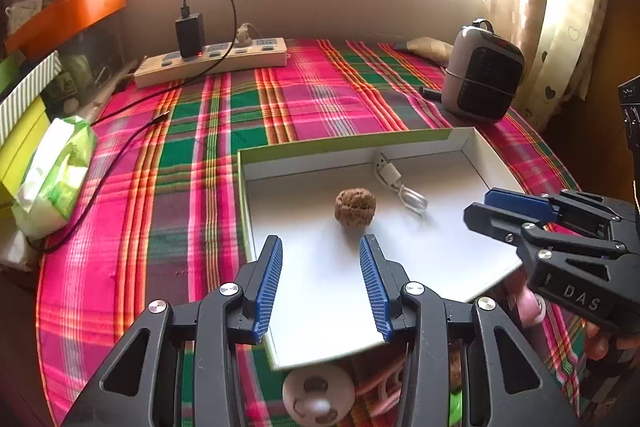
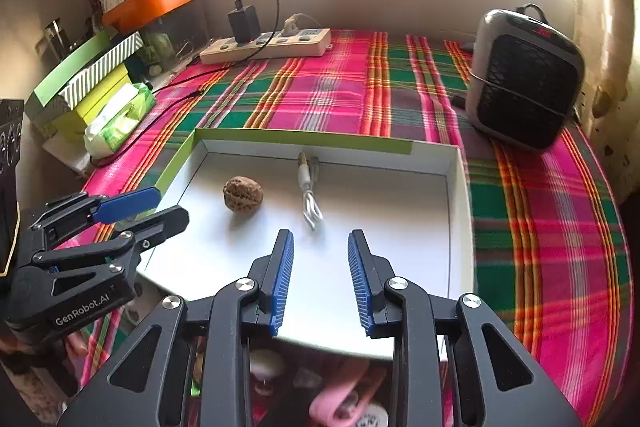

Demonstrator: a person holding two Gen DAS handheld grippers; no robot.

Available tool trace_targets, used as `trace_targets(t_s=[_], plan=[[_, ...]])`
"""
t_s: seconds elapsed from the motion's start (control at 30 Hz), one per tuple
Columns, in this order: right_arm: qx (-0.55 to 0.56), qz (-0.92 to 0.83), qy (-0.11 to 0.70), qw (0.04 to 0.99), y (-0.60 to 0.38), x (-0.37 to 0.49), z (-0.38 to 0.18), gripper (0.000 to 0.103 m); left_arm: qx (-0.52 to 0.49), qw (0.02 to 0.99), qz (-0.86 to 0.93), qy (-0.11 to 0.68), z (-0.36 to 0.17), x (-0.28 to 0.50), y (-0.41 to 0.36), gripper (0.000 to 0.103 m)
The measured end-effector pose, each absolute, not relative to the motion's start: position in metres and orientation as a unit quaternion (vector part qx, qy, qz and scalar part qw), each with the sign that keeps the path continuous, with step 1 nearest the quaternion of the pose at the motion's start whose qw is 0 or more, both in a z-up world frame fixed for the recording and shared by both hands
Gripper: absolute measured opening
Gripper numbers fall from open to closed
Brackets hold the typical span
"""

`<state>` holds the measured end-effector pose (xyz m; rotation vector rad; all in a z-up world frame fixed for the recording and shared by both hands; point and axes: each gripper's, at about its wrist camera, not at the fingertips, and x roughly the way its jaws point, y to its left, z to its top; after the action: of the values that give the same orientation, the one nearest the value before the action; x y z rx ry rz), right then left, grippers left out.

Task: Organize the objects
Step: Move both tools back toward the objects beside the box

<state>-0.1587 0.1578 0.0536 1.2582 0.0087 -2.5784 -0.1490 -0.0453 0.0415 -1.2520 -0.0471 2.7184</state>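
Observation:
A white shallow box with a green rim (image 1: 340, 143) (image 2: 304, 137) lies on the plaid cloth. Inside it sit a brown walnut (image 1: 355, 207) (image 2: 243, 194) and a short white USB cable (image 1: 400, 187) (image 2: 308, 195). My left gripper (image 1: 320, 241) (image 2: 170, 205) hovers over the box's near left part, open and empty, with the walnut just beyond its tips. My right gripper (image 2: 320, 235) (image 1: 480, 205) hovers over the box's near right part, open and empty; the cable's loop lies just ahead of it.
Small items lie by the box's near edge: a round white piece (image 1: 318, 393) and pink clips (image 1: 380, 387) (image 2: 340, 403). A power strip (image 1: 212, 61) sits at the back, a heater (image 1: 482, 71) at the right, a tissue pack (image 1: 56, 171) and stacked boxes (image 2: 92, 83) at the left.

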Motion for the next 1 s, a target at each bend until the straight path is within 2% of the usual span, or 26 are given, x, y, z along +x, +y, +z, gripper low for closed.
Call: trace_targets(t_s=[0.6, 0.73, 1.0], plan=[[0.404, -0.905, -0.021, 0.129, 0.174, -0.096, 0.061, 0.031, -0.395, 0.056, 0.915, -0.05, 0.044, -0.096, -0.069, 0.04], [0.403, -0.905, -0.02, 0.136, 0.173, -0.079, 0.058, 0.041, -0.4, 0.059, 0.912, -0.064, 0.038, -0.089, -0.073, 0.04], [0.405, -0.904, -0.023, 0.138, 0.172, -0.057, 0.051, 0.041, -0.407, 0.071, 0.906, -0.088, 0.029, -0.074, -0.082, 0.042]])
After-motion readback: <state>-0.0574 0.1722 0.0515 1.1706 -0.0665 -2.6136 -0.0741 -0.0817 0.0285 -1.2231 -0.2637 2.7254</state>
